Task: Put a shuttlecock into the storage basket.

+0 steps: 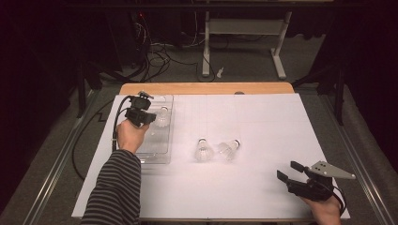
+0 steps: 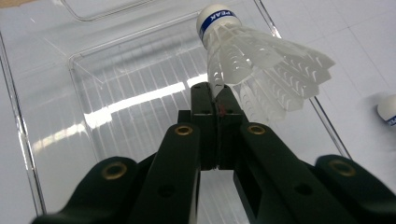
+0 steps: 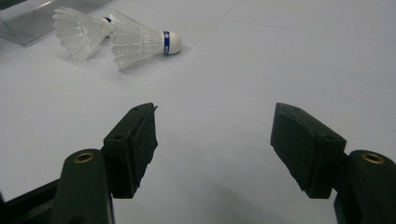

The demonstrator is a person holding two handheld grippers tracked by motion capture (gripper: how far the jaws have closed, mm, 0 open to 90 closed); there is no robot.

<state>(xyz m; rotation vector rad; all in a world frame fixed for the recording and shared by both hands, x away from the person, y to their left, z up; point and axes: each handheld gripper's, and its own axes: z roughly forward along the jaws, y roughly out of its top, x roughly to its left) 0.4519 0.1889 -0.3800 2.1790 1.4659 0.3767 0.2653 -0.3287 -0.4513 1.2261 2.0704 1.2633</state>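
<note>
Three shuttlecocks are in play: we pinch one [image 2: 261, 70] by the edge of its skirt in our left gripper [image 1: 141, 116], above the clear tray [image 1: 162, 157] at the left of the high view. The other two, the left shuttle [image 1: 203, 151] and the right shuttle [image 1: 229, 149], lie touching at mid-frame on the white sheet [image 1: 263, 122]. Our left jaws are clamped together on a thin bit of feather, with the cork tilted up and away. Our right gripper [image 1: 292, 172] rests at the lower right with its jaws wide apart and nothing between them. We judge the hold to be slight: a jolt or a quick tilt could pull the feather free, and the shuttlecock might then bounce off the tray's rim onto the sheet. Squeezing harder could crease the skirt.
</note>
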